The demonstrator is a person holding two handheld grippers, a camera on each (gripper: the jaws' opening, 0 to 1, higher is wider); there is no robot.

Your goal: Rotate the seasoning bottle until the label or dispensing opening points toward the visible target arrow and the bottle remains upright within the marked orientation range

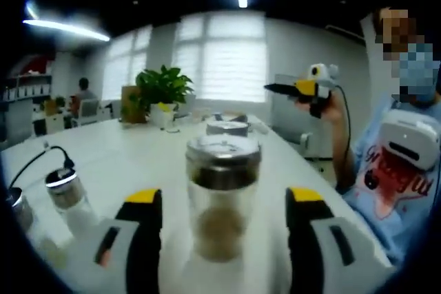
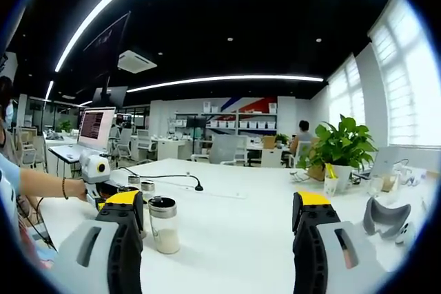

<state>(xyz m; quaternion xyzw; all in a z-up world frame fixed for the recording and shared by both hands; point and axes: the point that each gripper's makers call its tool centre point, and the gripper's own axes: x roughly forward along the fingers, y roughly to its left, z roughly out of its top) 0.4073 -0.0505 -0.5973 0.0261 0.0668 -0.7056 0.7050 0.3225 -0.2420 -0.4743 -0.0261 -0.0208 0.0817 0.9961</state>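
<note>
Jaws wide around seasoning bottle (image 1: 222, 197), label unreadable.

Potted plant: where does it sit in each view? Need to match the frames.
Left gripper view: the potted plant is upper left of centre, at the far end of the white table.
Right gripper view: the potted plant is right of centre, at the table's far side.
Shared landmark: the seated person in the background, just left of the plant in both.
</note>
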